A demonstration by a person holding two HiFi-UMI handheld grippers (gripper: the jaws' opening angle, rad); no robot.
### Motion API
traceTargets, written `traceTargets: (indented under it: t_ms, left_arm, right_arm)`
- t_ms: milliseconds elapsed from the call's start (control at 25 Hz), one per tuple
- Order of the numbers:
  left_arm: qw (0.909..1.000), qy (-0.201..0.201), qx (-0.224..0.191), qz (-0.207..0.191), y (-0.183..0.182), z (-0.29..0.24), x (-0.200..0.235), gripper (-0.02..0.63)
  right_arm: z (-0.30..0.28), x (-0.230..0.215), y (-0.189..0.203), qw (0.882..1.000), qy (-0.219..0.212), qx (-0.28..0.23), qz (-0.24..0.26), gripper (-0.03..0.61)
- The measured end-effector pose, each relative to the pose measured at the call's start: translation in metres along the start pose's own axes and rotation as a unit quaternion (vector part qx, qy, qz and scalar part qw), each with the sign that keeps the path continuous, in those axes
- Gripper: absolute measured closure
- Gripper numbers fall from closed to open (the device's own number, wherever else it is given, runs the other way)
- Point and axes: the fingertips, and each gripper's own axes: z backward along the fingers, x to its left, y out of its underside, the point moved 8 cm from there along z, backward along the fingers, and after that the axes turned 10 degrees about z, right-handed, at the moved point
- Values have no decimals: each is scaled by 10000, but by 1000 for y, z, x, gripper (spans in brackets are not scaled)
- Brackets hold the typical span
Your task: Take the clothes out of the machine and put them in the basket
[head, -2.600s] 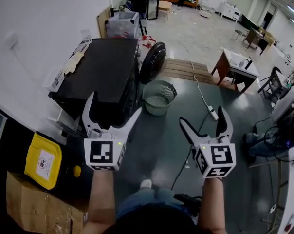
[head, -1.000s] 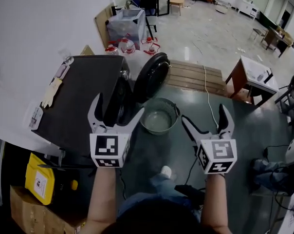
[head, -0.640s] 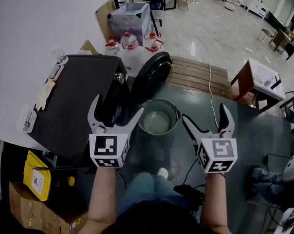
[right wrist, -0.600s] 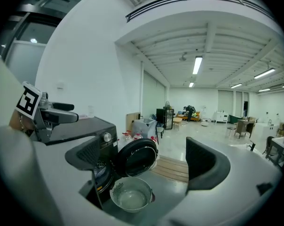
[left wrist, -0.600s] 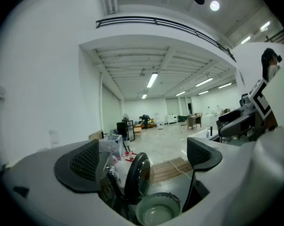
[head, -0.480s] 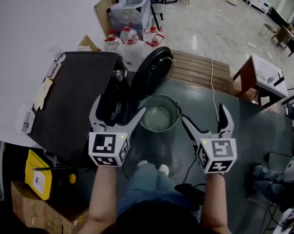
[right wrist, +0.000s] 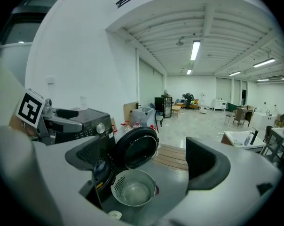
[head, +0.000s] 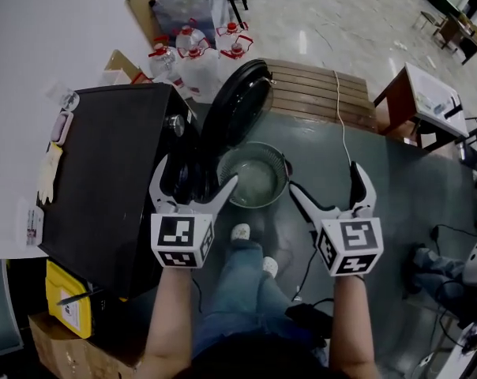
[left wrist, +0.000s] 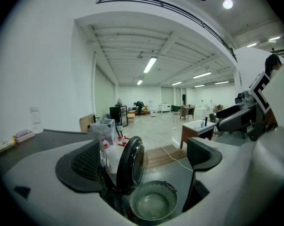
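Note:
A black front-loading machine (head: 104,172) stands at the left with its round door (head: 235,107) swung open. A pale green basket (head: 254,176) sits on the floor in front of the door; it looks empty. The basket (left wrist: 153,203) and door (left wrist: 131,164) also show in the left gripper view, and the basket (right wrist: 132,187) and door (right wrist: 137,153) in the right gripper view. My left gripper (head: 193,182) is open above the machine's front. My right gripper (head: 327,186) is open to the right of the basket. Neither holds anything. No clothes are visible.
A wooden pallet (head: 321,93) lies behind the basket. A white cable (head: 343,133) runs over the dark floor mat. Water jugs with red caps (head: 195,50) stand by the machine. A table (head: 424,93) is at the right. A yellow object (head: 65,306) lies near the left.
I have stepped closer to the machine and the basket; both have shifted down towards me in the head view. Both grippers have stayed open and empty.

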Motion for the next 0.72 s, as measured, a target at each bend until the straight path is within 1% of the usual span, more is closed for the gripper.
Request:
traceTargets:
  t_ms: [120,320,520,720]
  left_arm:
    - [9998,21,210,66,8,-24,16,48]
    - [9976,213,557,359,23,-61,34,48]
    - [9916,288,1134,554,48,-89,46,48]
    - [9843,412,1498,833,83,-113,48,48]
  right_arm:
    - [-28,3,3,9999,17,154,-46,14]
    - [-69,12,18,9982,-13,573,-162,14]
    - [-102,24,38,9943,-94,1050,-142,14]
    - [-125,26,58,9907,-148,1319,-294,14]
